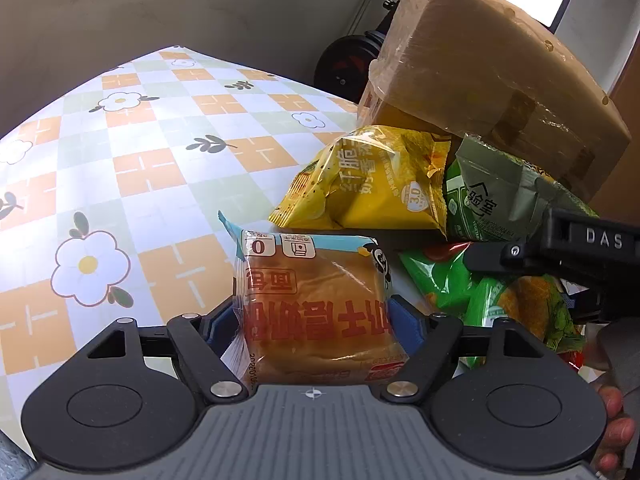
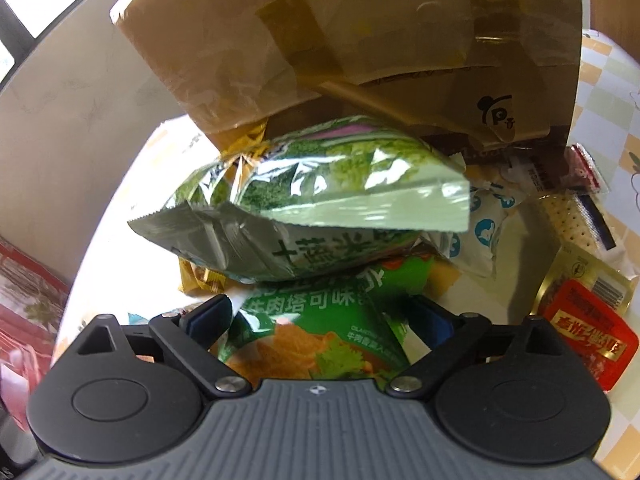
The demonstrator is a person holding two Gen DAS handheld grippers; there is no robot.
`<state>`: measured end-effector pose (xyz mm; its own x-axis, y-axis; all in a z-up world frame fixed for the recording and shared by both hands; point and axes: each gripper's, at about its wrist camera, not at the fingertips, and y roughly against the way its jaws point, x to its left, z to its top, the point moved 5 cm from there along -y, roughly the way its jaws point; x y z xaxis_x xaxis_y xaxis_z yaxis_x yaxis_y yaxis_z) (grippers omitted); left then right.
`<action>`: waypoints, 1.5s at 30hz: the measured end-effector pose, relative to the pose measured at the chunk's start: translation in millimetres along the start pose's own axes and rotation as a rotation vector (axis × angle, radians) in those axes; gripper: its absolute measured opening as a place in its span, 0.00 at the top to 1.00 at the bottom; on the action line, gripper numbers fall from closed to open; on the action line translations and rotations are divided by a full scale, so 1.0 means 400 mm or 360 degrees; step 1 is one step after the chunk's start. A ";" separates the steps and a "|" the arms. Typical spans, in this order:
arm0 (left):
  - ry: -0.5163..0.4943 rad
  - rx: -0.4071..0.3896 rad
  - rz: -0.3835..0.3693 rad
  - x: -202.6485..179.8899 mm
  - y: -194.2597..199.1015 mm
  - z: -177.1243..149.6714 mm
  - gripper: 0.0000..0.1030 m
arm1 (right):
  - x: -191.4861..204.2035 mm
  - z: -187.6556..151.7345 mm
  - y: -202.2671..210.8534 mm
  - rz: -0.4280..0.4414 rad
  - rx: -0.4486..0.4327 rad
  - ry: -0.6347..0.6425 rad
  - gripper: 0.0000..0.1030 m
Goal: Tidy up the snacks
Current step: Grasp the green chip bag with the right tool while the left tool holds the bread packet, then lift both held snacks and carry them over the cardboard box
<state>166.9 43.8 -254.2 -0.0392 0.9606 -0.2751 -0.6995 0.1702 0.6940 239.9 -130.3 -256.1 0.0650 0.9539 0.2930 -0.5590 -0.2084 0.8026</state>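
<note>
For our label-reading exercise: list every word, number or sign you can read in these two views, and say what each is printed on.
"DAS": on the right hand-held gripper.
"0": bread packet held by the left hand-held gripper; its red characters are upside down.
"3.0": yellow snack bag.
"验室": grey-green bag.
"牛肉塔可味": bright green chip bag.
Barcode on the gold packet: too small.

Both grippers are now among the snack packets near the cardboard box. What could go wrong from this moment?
1. The left gripper squeezes the wrapped bread; soft bread may get crushed.
2. The grey-green bag lies loosely on the bright green chip bag between the right gripper fingers; pulling that one out may make it slide off.
3. The tilted cardboard box overhangs the pile and might shift.
</note>
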 end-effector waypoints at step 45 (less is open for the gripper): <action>-0.0162 -0.0289 0.0036 -0.094 0.177 -0.004 0.25 | -0.057 -0.139 0.198 0.0214 -0.0375 0.0173 0.21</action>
<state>117.5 19.2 -195.8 0.0097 0.9825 -0.1859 -0.8168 0.1151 0.5653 148.1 -156.6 -228.1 -0.1044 0.9413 0.3211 -0.7341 -0.2908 0.6137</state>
